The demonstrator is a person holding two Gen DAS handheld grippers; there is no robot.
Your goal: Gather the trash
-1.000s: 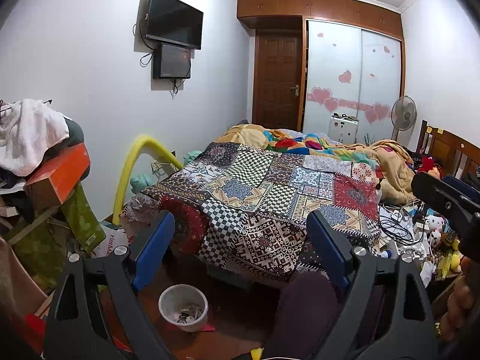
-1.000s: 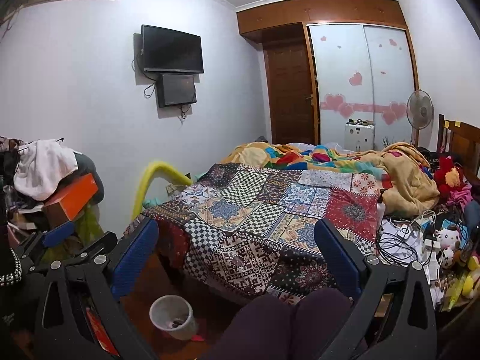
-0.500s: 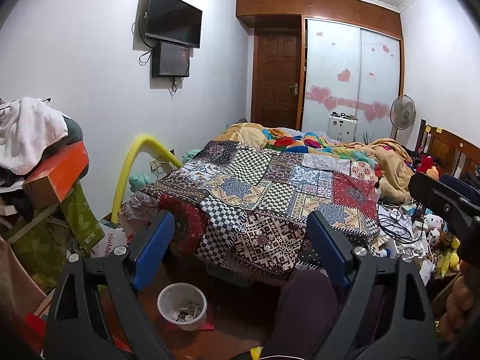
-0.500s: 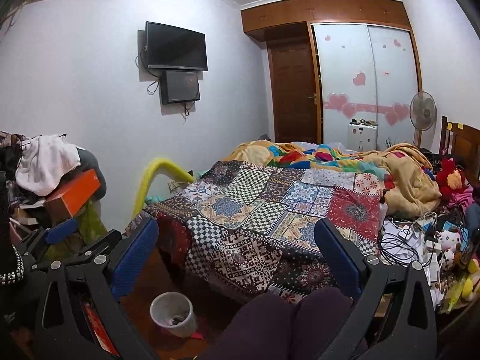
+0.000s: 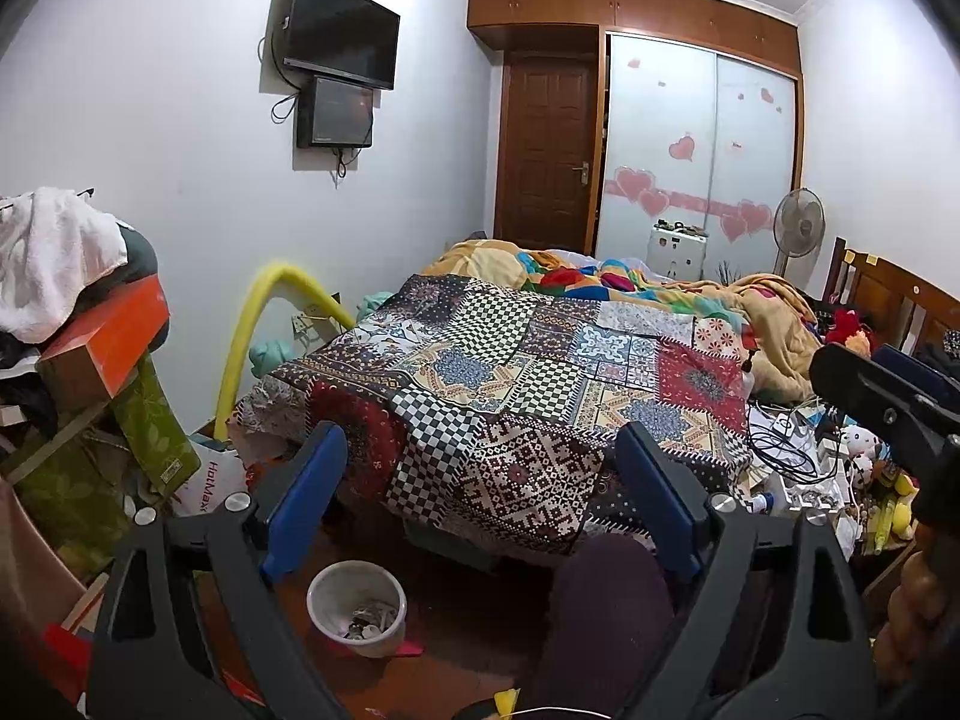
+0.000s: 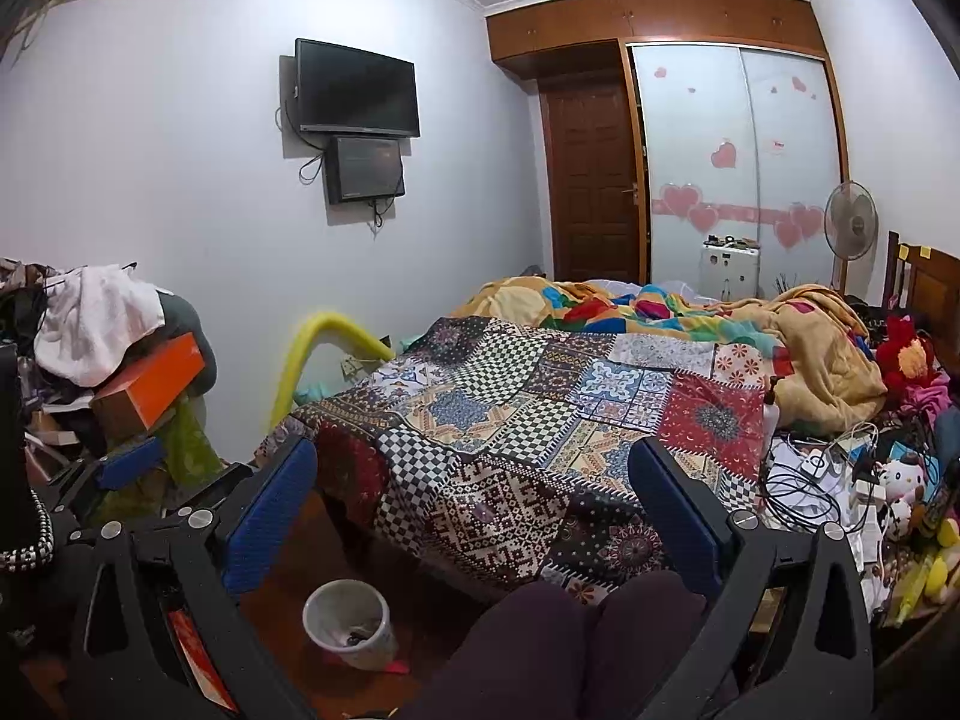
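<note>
Both grippers are held level in the air, jaws spread wide and empty. The left gripper (image 5: 480, 504) sits left of the right gripper (image 6: 474, 510), pointing the same way.

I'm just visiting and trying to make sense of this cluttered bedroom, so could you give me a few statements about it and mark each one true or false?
1. The left gripper is open and holds nothing. True.
2. The white waste bin on the floor is empty. False: some scraps lie at its bottom.
3. The right gripper is shut on a piece of trash. False: it is open and holds nothing.
4. A patchwork quilt covers the near end of the bed. True.
5. The brown door at the far end stands wide open. False: it is closed.
6. Two dark screens hang on the wall, the television above the smaller screen. True.
</note>
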